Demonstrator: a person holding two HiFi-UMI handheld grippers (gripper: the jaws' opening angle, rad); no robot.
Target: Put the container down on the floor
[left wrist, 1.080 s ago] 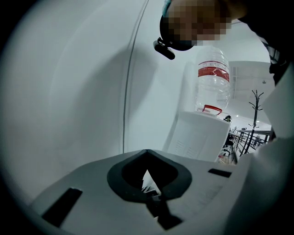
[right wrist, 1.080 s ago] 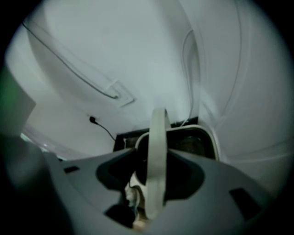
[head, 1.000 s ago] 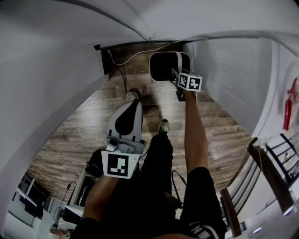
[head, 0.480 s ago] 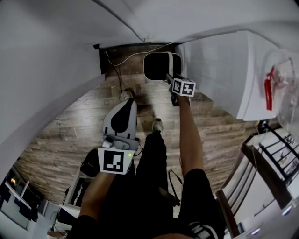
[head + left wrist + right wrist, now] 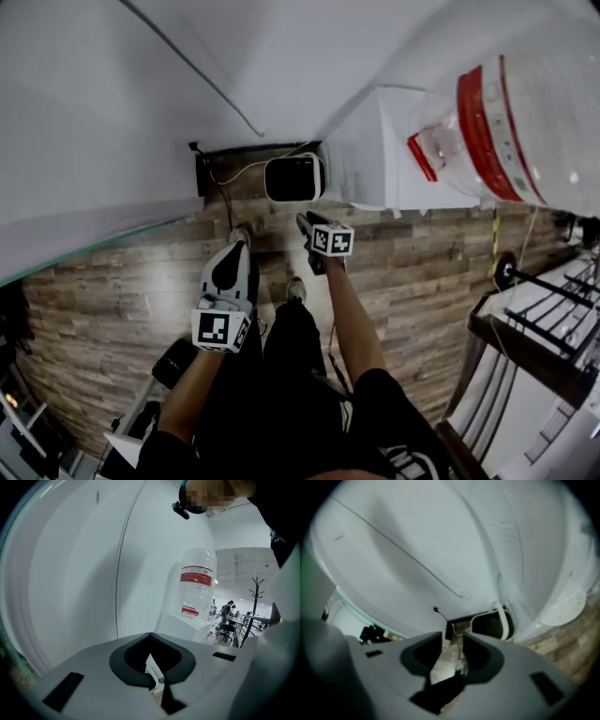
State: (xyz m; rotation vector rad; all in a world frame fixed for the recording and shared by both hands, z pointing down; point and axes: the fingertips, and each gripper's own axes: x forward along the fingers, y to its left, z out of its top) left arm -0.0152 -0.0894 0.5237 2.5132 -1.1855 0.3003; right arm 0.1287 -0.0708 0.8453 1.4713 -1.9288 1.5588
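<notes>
Container of black plastic, a rounded box with a pale rim, sits on the brown wood-plank floor at the foot of the white wall. It is just beside the base of a white dispenser cabinet. In the head view its long axis runs left to right, along the wall, and its broad dark face is turned up toward the camera. A pale band crosses it near its right end. A black cable hangs down the wall to its left.

Neither gripper touches it. The right gripper hangs above the floor, its tips aimed toward the container but well apart from it. In the right gripper view the container shows beyond and to the right of the right gripper, not in the gap. Those jaws stand moderately apart, have just been closing, and have only floor showing between them.

The left gripper is farther off, down and to the left of the container in the head view. In the left gripper view, the left gripper has its jaws brought together at the tips with nothing caught between them. It faces the wall and a large clear water bottle with a red label standing upside down on the cabinet.
</notes>
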